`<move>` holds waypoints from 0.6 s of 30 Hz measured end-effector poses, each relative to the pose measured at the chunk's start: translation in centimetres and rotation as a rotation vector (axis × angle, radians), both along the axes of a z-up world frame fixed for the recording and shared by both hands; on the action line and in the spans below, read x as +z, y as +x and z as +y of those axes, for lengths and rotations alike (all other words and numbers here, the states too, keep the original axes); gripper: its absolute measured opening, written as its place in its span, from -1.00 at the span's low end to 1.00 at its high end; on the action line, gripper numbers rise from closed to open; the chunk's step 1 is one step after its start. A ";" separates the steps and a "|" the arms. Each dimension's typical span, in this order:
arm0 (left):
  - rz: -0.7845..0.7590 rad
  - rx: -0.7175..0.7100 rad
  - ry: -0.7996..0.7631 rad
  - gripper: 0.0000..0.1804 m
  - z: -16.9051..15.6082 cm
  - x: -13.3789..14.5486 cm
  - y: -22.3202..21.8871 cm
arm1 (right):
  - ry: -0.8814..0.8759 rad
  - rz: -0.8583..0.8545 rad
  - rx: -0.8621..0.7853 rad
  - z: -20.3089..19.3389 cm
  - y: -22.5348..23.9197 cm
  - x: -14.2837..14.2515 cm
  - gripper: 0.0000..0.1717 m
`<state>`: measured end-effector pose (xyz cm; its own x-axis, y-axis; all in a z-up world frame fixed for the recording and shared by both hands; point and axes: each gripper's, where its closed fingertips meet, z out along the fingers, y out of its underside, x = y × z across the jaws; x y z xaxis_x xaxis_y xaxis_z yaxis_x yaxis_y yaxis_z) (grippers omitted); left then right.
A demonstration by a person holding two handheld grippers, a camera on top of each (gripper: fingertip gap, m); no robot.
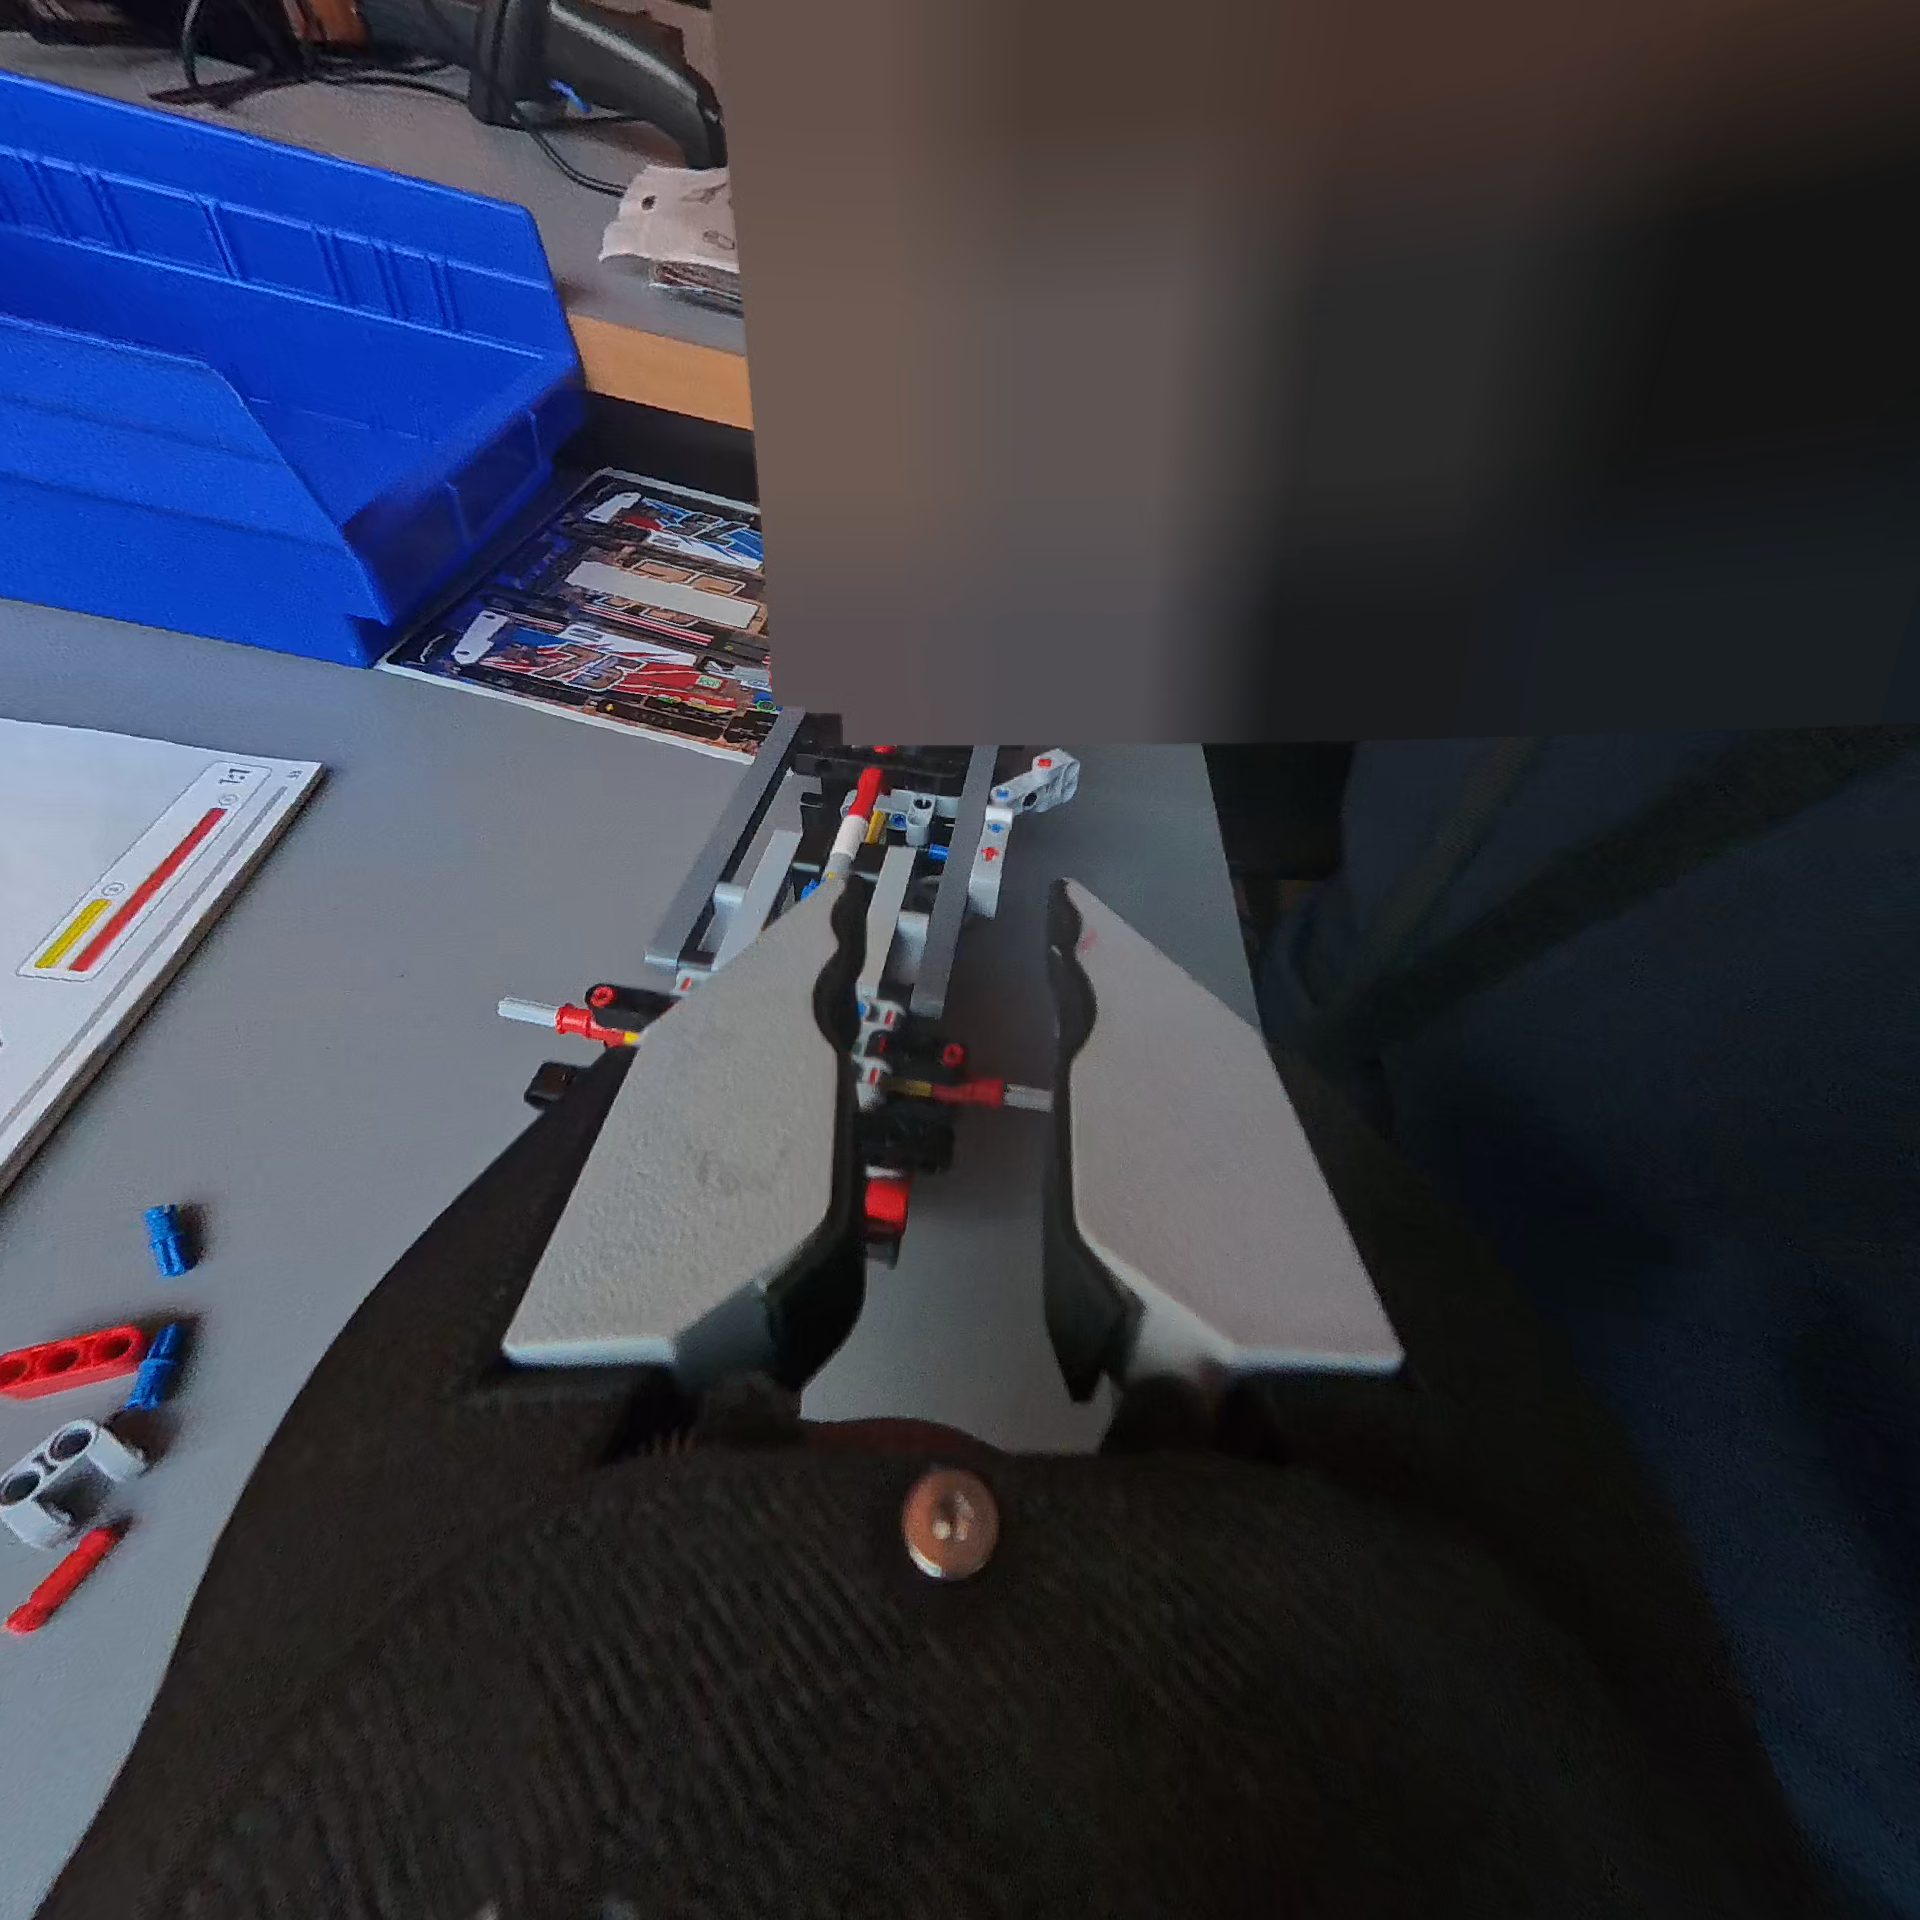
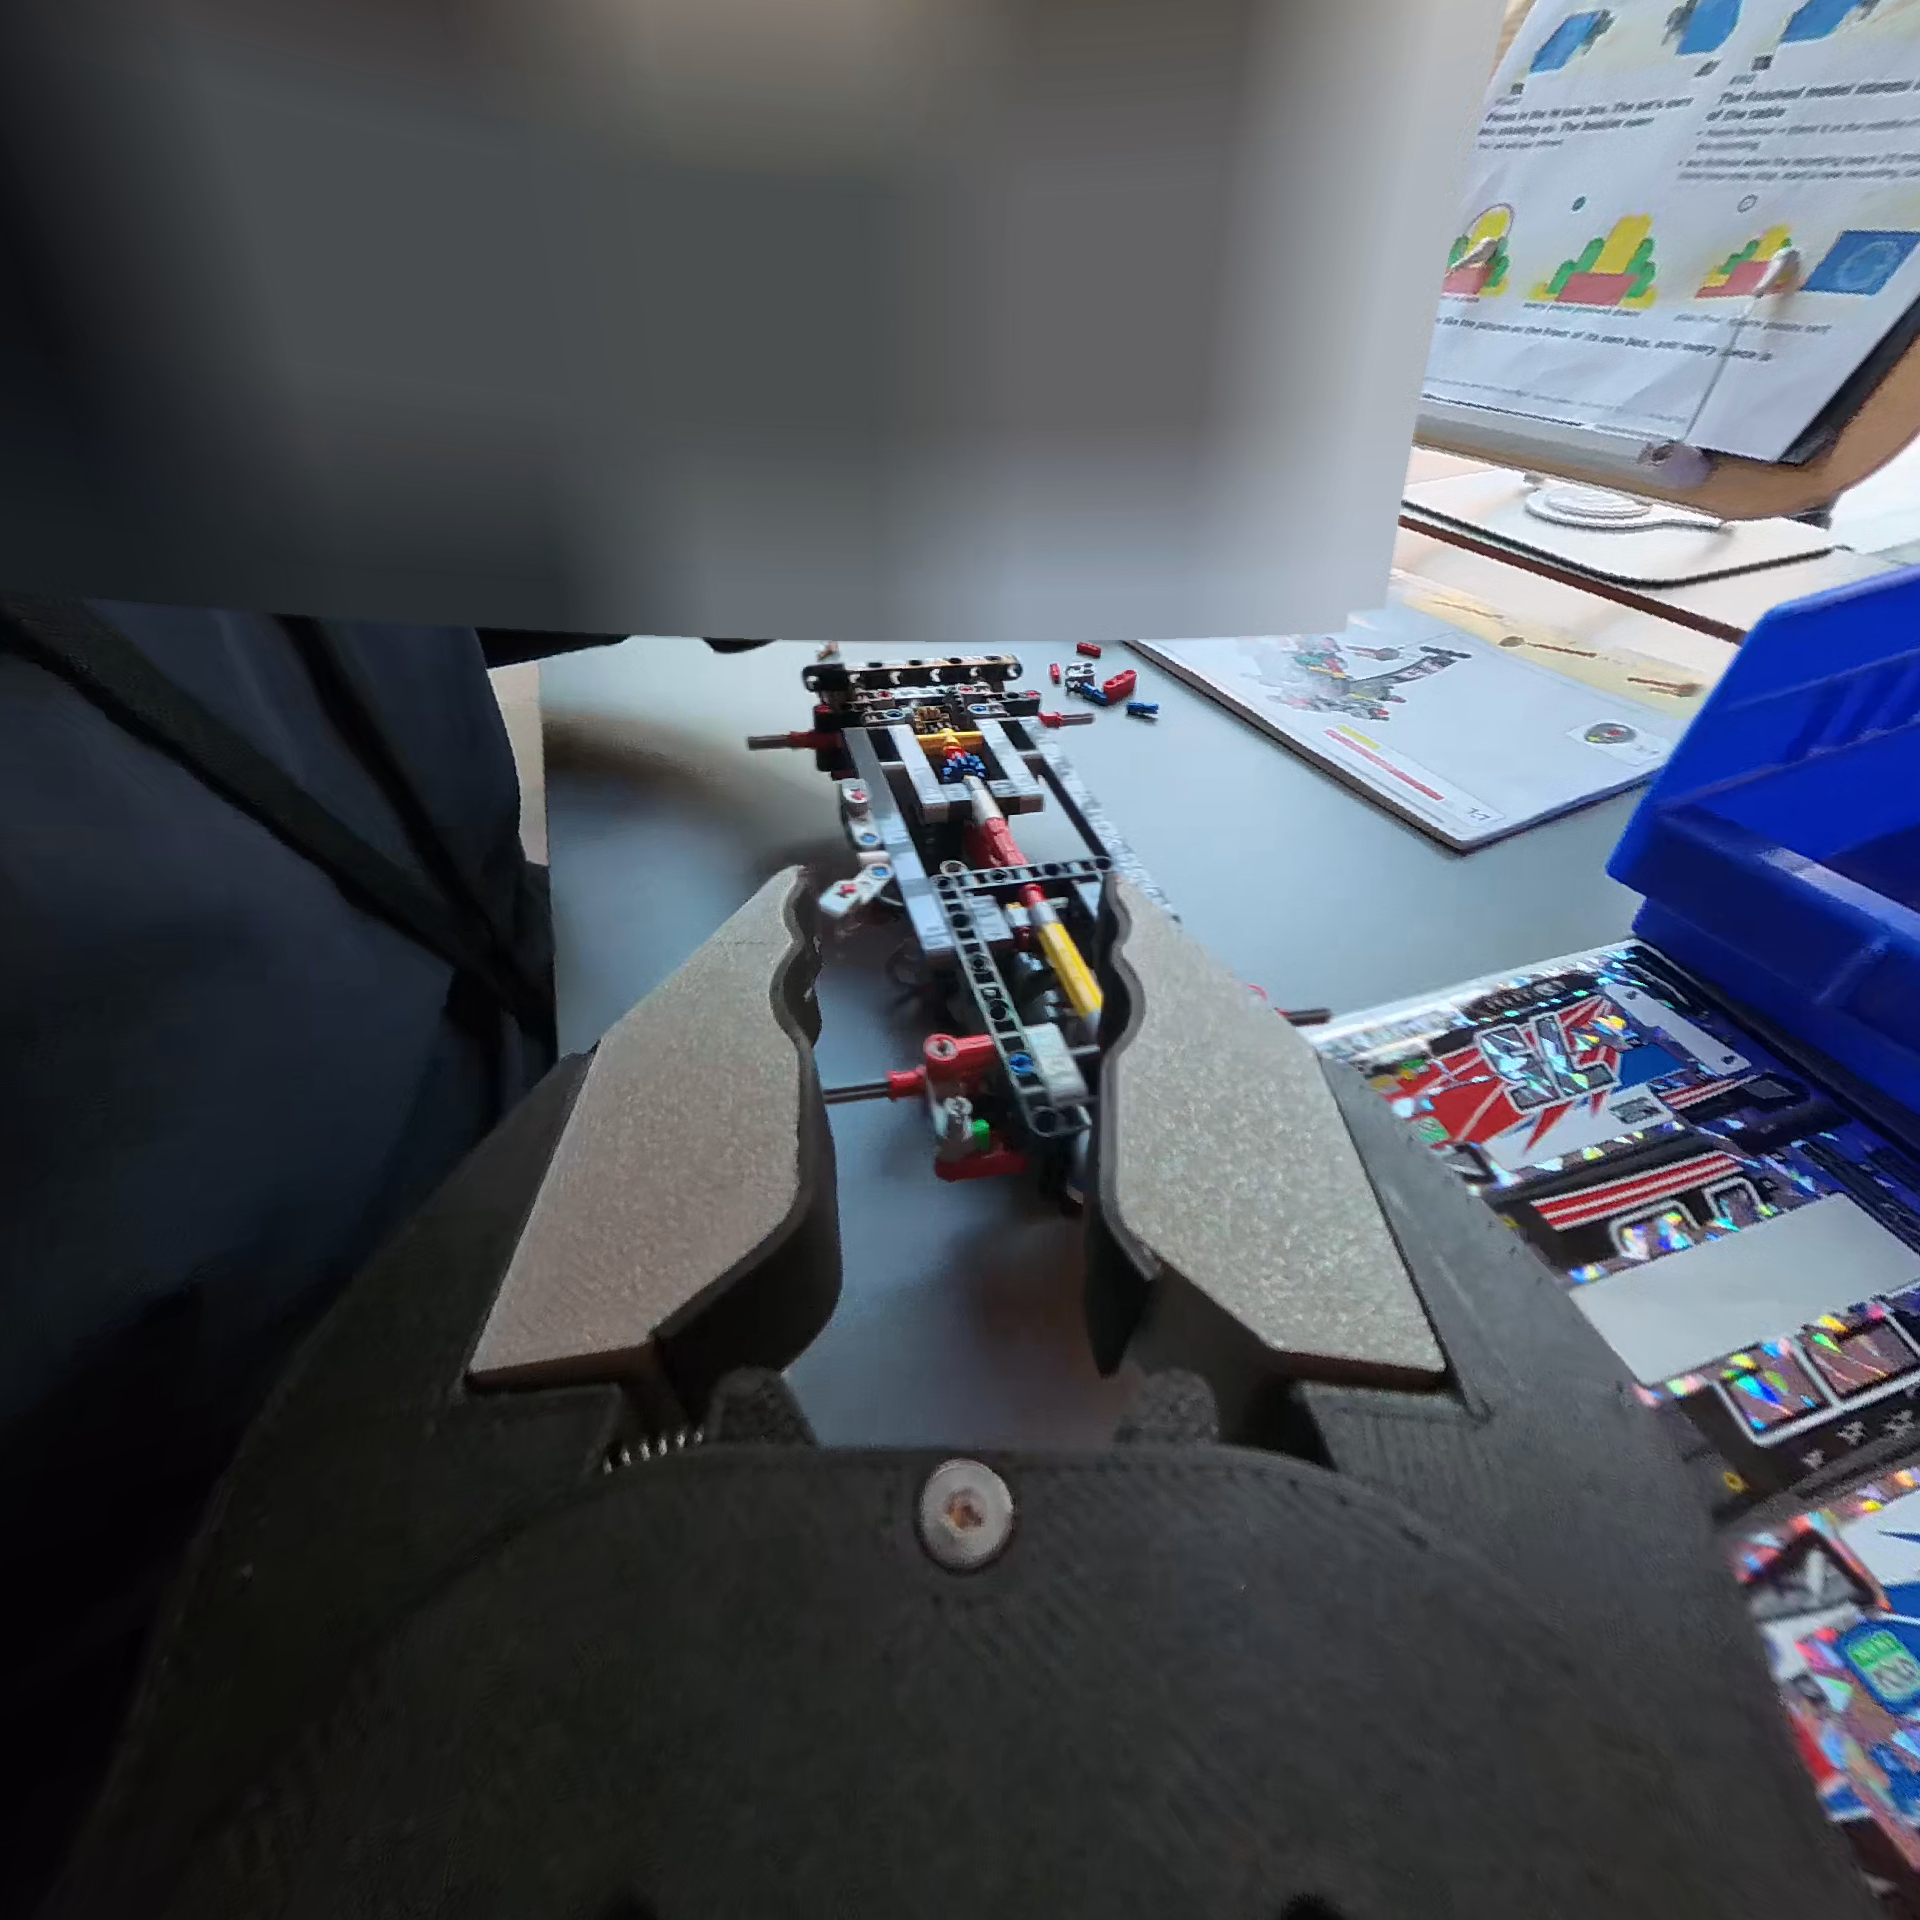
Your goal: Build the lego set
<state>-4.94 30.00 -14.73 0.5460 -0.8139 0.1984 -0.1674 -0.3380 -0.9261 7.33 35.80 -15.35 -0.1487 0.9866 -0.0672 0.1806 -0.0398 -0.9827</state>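
Fingers of the left gripper (image 1: 951,894) stand spread over the near end of a long grey, black and red toy-brick chassis (image 1: 894,935) lying on the grey tabletop (image 1: 416,1039); its left finger (image 1: 727,1091) covers part of the frame, and the right finger (image 1: 1174,1091) stands clear of it, with bare table between, though a pale axle tip reaches almost to its inner edge. From the opposite end, the right gripper (image 2: 956,894) is likewise spread around the same chassis (image 2: 987,831); the right pad (image 2: 1117,966) sits against or just beside the black frame edge, contact hard to judge, while the left pad (image 2: 795,966) is apart from it. Loose red, blue and grey brick pieces (image 1: 94,1392) lie left of the left gripper. Farther off sit a white instruction booklet (image 1: 135,894), cut by the frame edge, a glossy sticker sheet (image 1: 623,613) and a blue plastic bin (image 1: 260,364). Large blurred patches hide the upper area in both views; dark clothing (image 1: 1610,1247) fills one side.
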 end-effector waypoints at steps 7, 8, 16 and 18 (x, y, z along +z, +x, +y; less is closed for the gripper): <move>0.135 -0.022 -0.074 -0.72 1.7 0.4 5.2 | 0.040 -0.101 -0.068 -4.5 -1.6 -0.5 -0.72; 0.193 -0.043 -0.058 -0.72 1.6 -0.1 6.0 | 0.027 -0.157 -0.107 -4.6 -1.8 -1.4 -0.70; 0.645 -0.185 -0.103 -0.69 1.8 -6.4 6.4 | 0.034 -0.338 -0.291 -4.3 -3.4 -5.3 -0.77; 0.672 -0.187 -0.066 -0.82 2.2 -6.5 6.3 | 0.049 -0.342 -0.293 -4.3 -3.8 -5.3 -0.81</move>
<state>1.39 32.18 -21.21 0.4194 -0.9042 -0.0811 -0.7577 -0.2994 -0.5799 3.57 31.48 -20.67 0.1603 0.9869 -0.0162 0.4833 -0.0928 -0.8705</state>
